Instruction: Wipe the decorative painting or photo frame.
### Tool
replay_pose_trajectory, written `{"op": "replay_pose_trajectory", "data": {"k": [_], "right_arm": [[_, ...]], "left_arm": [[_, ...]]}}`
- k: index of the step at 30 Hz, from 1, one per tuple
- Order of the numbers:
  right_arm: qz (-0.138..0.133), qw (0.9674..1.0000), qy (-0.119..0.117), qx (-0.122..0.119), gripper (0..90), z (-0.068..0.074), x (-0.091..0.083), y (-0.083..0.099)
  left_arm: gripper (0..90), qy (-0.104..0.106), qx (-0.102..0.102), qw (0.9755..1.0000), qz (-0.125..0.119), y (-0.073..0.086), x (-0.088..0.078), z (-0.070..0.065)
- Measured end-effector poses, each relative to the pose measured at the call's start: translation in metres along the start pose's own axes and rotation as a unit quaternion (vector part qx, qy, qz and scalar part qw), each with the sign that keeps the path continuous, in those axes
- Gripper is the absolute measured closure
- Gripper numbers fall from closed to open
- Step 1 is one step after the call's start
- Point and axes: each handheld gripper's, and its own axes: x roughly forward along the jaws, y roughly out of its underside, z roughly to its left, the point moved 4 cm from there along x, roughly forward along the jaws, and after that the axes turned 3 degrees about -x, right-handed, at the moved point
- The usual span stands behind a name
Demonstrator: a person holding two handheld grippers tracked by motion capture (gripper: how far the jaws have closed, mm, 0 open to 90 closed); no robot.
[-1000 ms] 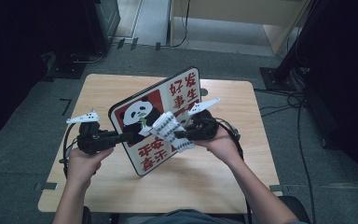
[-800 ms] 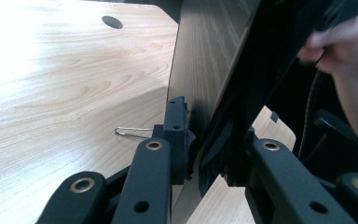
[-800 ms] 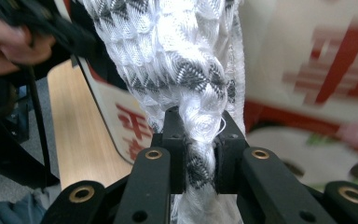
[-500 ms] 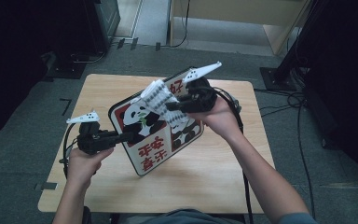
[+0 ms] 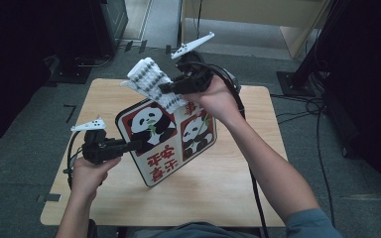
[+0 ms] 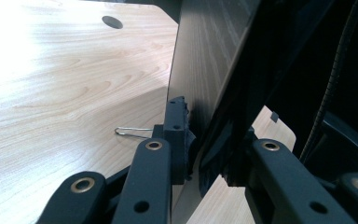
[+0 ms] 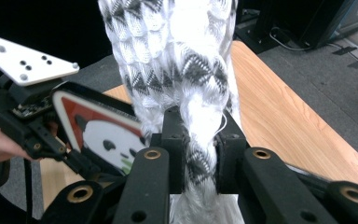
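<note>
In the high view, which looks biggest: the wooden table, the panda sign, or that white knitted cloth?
1. Wooden table, by far.
2. Panda sign, held on edge on the table.
3. White knitted cloth, though it is lifted nearer the camera, so it looks larger than it is.

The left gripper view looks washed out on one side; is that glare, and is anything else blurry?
Left gripper view: glare bleaches the table at upper left, the panda board is dark. Right gripper view: the knitted cloth is overexposed, the board's panda smeared. High view: evenly lit, sharp.

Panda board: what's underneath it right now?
Under the panda board, tilted in the left gripper, lies bare wooden table and a wire clip. Anything beneath its lower edge is covered.
</note>
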Motion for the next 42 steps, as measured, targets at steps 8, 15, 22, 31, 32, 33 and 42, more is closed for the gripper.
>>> {"op": "replay_pose_trajectory", "data": {"k": [8, 15, 22, 31, 32, 33, 42], "right_arm": [[-0.015, 0.9998, -0.004, 0.008, 73.0, 0.0, 0.015, -0.002], [-0.046, 0.9986, -0.018, 0.02, 79.8, 0.0, 0.02, 0.005], [-0.032, 0.9995, 0.002, -0.008, 82.2, 0.008, 0.013, 0.005], [-0.025, 0.9995, 0.007, -0.017, 82.2, 0.009, 0.008, 0.018], [-0.025, 0.9996, 0.005, -0.015, 82.2, 0.009, 0.008, 0.02], [-0.027, 0.9995, 0.004, -0.015, 82.2, 0.009, 0.007, 0.022], [-0.021, 0.9997, -0.004, -0.012, 82.1, 0.01, 0.008, 0.034]], "left_arm": [[76.5, 0.0, 0.0, 1.0, 0.0, 0.0, 0.0, 0.001], [76.5, 0.0, 0.0, 1.0, -0.001, 0.0, 0.0, 0.0], [76.5, 0.0, 0.0, 1.0, -0.001, 0.0, 0.0, 0.001], [76.6, 0.001, -0.001, 1.0, -0.002, 0.0, 0.0, 0.001], [76.5, 0.001, -0.001, 1.0, -0.002, 0.0, 0.0, 0.001], [76.6, 0.001, -0.001, 1.0, -0.002, 0.0, 0.0, 0.001], [76.6, 0.003, -0.002, 1.0, -0.001, 0.0, 0.0, 0.002]]}}
